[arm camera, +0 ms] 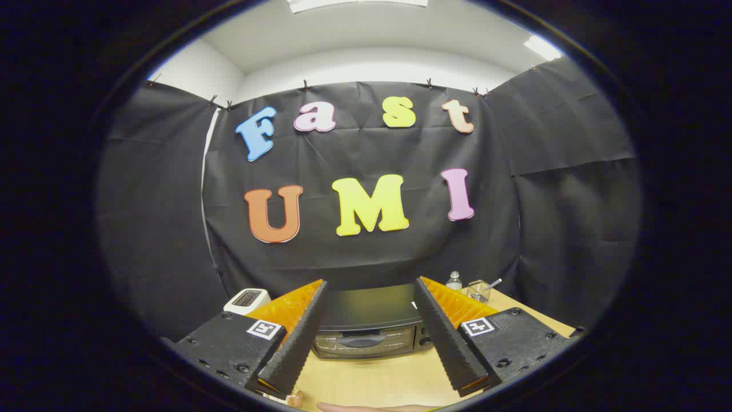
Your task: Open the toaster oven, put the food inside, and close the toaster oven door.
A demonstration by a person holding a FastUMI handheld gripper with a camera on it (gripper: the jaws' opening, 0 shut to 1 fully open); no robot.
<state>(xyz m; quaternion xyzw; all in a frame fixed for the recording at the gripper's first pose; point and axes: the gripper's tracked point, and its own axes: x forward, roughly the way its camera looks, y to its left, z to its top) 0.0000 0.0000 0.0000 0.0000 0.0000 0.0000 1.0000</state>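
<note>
Jaws of the gripper [369,289] are gaping empty, lining up on the closed toaster oven [367,326] beyond, probably for its door handle [362,341].

black toaster oven [366,326] on a pale wood table [377,380]; beside the oven, orange-backed black gripper [370,284] fingers spread apart.

The gripper [370,286] hangs level — fingers [297,337] spread wide apart, gripping nothing.

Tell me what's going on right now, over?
Gripper open, jaws wide apart, holding nothing. Toaster oven straight ahead between them on the wooden table, door shut. Nothing between jaws and the door. Food item near left jaw, small, unclear.
</note>
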